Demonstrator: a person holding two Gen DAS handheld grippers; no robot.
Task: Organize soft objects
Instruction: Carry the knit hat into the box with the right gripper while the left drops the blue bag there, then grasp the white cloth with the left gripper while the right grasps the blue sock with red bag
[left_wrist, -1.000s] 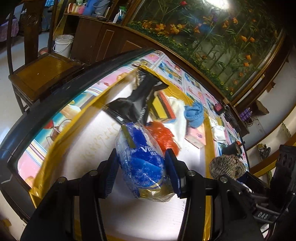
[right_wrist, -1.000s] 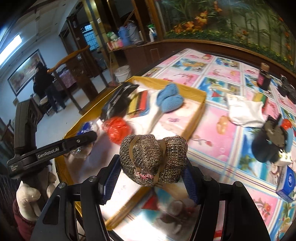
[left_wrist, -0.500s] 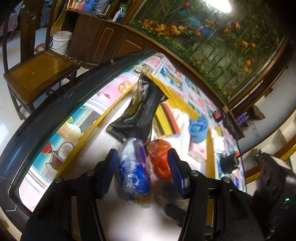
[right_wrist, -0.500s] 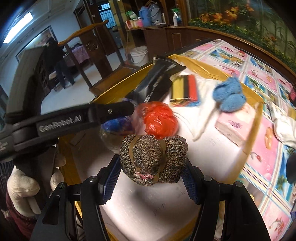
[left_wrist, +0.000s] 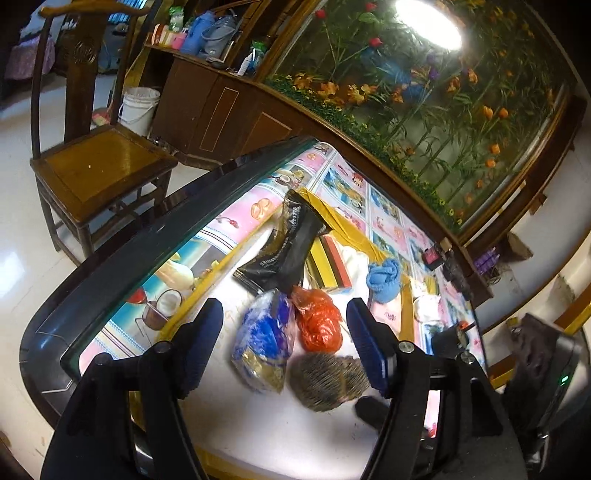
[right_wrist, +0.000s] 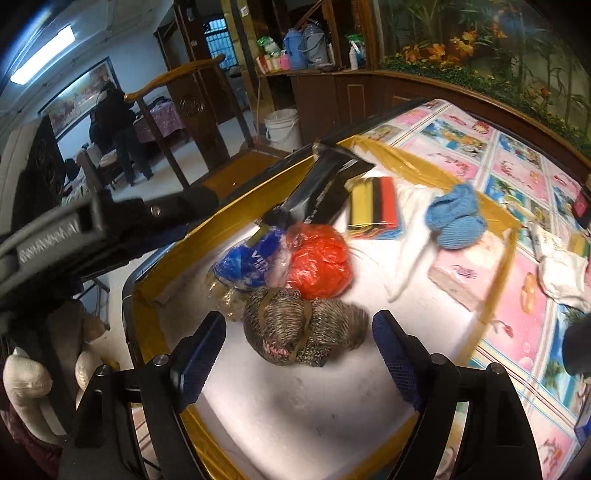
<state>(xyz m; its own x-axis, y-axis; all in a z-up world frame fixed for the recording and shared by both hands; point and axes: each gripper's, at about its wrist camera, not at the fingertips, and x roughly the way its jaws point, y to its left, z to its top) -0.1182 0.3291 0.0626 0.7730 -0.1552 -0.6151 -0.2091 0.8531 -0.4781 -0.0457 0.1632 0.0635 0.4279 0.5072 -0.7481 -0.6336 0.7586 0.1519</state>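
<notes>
Knitted hat (right_wrist: 303, 328) touches orange bag (right_wrist: 319, 264), free between the spreading right tool (right_wrist: 299, 354).

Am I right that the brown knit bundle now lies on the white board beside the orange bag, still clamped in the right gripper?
Not quite: the right gripper is opening, its pads clear of the brown knit bundle, as the right wrist view shows. The bundle does lie on the white board beside the orange bag.
</notes>
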